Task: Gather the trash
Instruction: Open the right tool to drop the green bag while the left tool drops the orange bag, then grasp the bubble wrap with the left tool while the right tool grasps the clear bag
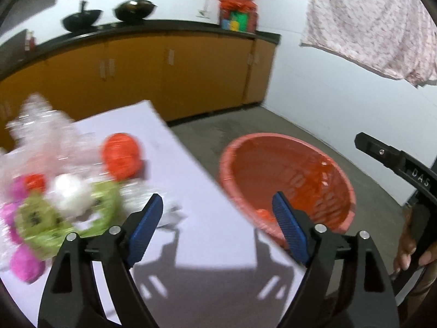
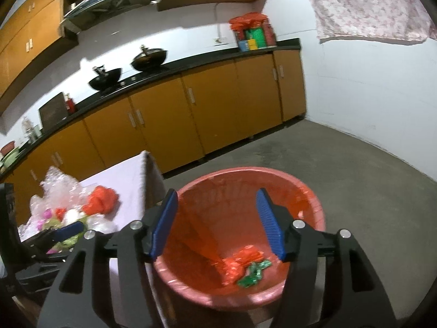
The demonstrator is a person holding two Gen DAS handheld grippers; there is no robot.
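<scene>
1. The trash pile [image 1: 54, 186] on the white table [image 1: 207, 235] is smeared by motion in the left wrist view; single pieces are hard to name, though clear crinkled plastic, an orange-red wad [image 1: 121, 157], a white lump, green and magenta scraps show.
2. The left frame edge cuts the pile off.
3. The left gripper [image 1: 218, 224] stands wide open over the table's edge, nothing between its blue pads.
4. The right gripper [image 2: 215, 224] hangs moderately open and empty above the red basket [image 2: 314, 205] on the floor beside the table.
5. Inside the basket lie an orange wrapper [image 2: 240, 259] and a green wrapper [image 2: 252, 272].
</scene>
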